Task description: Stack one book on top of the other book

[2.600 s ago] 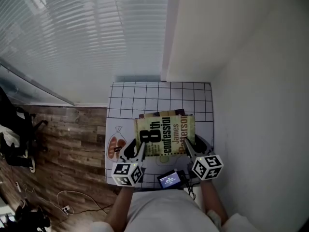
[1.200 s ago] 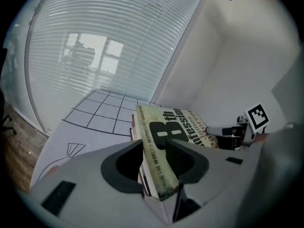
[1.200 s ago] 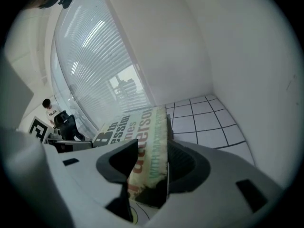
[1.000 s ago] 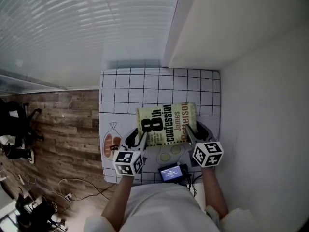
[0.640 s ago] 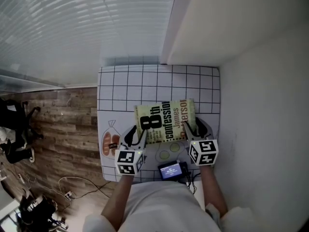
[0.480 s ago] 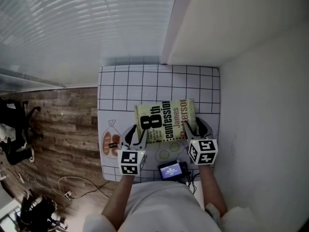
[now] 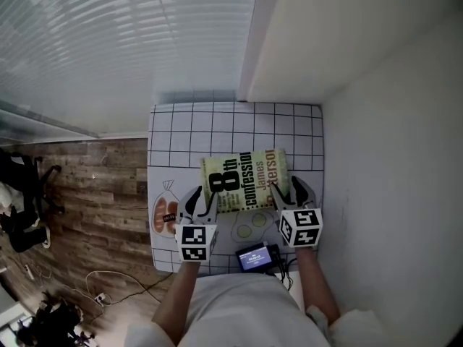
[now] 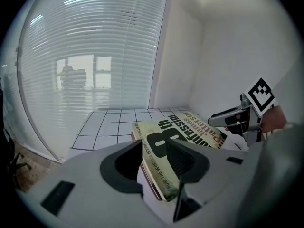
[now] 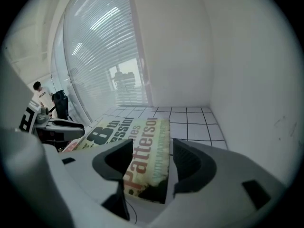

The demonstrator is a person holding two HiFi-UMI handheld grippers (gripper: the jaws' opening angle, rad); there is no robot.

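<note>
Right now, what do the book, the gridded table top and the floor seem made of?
Book: paper with a printed card cover, likely a paperback, judging by its thin cover. Table top: smooth white sheet printed with black grid lines, perhaps vinyl or laminate; unclear which. Floor: brown planks showing grain, either wood or wood-look laminate.

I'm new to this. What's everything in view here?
top book: one, cream-green, mid-table, on the other
lower book: one, reddish edge only, underneath
table cover: one, white, black grid
bread picture: one, orange-brown, left of books
screen device: one, dark, near edge
floor: brown wood, left
blinds: white, far side
wall: white, right
left gripper: one, grey, book's left corner between parted jaws
right gripper: one, grey, jaws opening around book's right corner
</note>
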